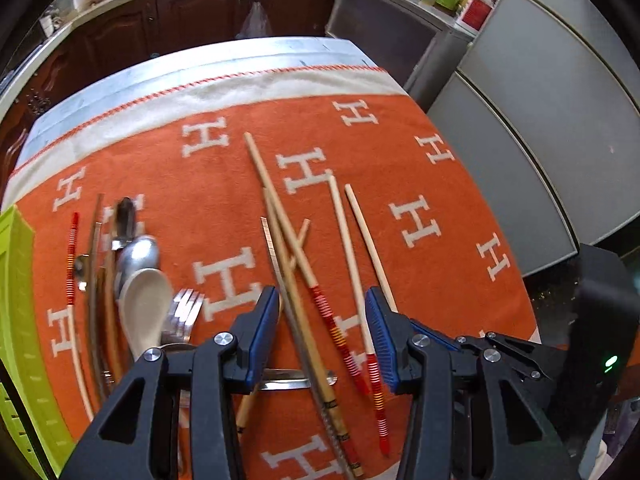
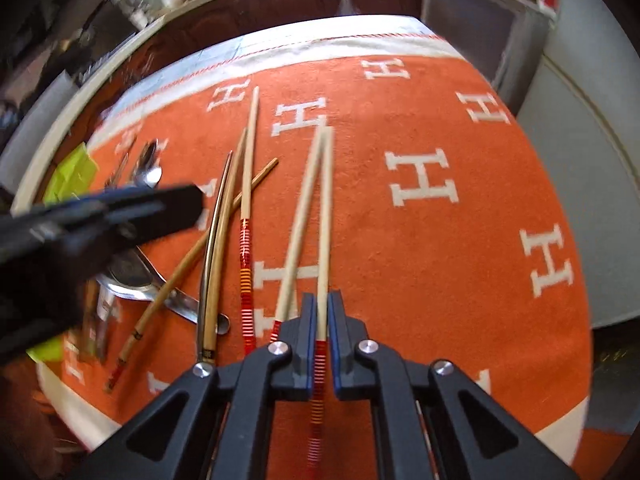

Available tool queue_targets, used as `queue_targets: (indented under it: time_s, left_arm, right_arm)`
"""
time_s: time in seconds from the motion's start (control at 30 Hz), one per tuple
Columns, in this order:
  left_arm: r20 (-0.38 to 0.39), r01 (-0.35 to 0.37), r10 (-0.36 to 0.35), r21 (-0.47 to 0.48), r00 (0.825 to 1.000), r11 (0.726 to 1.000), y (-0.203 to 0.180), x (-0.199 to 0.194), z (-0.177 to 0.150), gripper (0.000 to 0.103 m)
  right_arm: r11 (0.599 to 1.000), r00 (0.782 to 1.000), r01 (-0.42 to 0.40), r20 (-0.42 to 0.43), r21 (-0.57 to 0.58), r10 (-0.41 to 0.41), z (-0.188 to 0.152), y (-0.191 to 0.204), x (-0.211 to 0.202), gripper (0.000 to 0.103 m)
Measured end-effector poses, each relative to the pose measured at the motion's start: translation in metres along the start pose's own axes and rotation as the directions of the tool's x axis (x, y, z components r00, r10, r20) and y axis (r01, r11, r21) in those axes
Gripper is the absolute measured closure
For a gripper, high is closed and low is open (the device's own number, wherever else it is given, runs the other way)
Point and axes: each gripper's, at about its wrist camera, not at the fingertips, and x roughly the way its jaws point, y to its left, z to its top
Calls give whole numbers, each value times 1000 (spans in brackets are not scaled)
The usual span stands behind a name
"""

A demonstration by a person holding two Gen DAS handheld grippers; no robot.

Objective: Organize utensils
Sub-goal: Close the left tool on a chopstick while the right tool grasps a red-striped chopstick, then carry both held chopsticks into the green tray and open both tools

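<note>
On the orange H-patterned cloth [image 2: 400, 280], most chopsticks and spoons lie unsorted; right gripper [image 2: 322, 332] clamps one pale red-banded chopstick [image 2: 325, 220], left gripper [image 1: 324, 320] gapes, empty.

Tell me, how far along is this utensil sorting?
Partly done, it seems: spoons and forks lie grouped beside the lime-green plastic basket, led by a cream ceramic spoon. In hand: the right gripper is shut on one pale wooden chopstick with red-striped handle. The left gripper hangs open. Left: the crossed chopstick pile on the orange cloth.
</note>
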Motion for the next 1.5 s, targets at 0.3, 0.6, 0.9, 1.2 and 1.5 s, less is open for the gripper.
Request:
queue_targets:
  time_s: [0.3,0.6,0.9,1.2,1.5]
  left_arm:
    - [-61,41,-40,22,997,999,-27,31,2,70]
    - [-103,-52,63,107,993,993,-47,51,-7,79]
    - [-92,-16,25,95,995,995,-36,36,-15,100]
    - [76,24,-23,-10,997,1000,22,-85,-25,100]
    - [204,-202,256,-249,945,947,150,-183,-62,100]
  right_arm:
    - [988,999,-45,25,149,42,-8,-44,-20,97]
    - [984,998,-68,13,166,67,-9,-45,-17,97]
    - [980,996,-92,28,177,89,-6,-42,-24,97]
    - [973,979,-200,67,119,193,4,-7,-56,97]
    - [922,927,-373,8,-103,376,29,110,-74,97]
